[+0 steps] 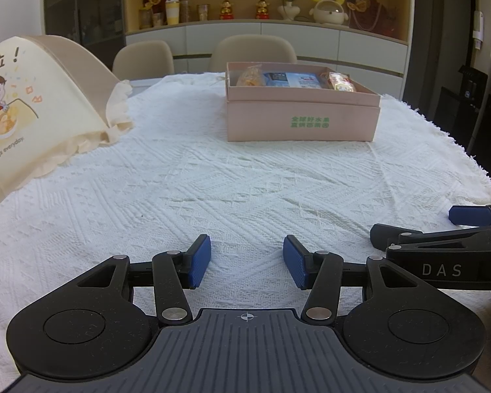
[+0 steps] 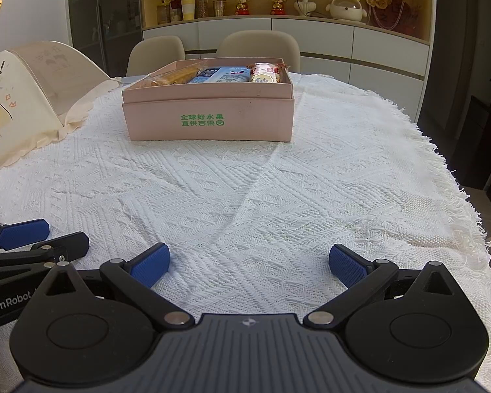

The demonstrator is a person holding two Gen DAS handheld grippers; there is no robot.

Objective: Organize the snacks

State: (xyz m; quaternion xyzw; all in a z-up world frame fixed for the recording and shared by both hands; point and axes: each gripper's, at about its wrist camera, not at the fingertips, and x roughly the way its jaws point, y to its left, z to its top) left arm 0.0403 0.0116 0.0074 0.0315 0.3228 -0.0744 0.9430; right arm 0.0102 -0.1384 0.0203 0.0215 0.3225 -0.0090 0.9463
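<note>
Pink box (image 2: 209, 121) looks packed (bench bare), both sets of fingers spread and empty, so pull left gripper (image 1: 247, 260) and right gripper (image 2: 249, 263) clear.

Bare white tablecloth (image 2: 245, 180) lies open from both grippers up to the pink box (image 2: 209, 114). A cream fabric cover (image 1: 32, 104) crowds the left side; the right side stays unobstructed to the fringe.
</note>
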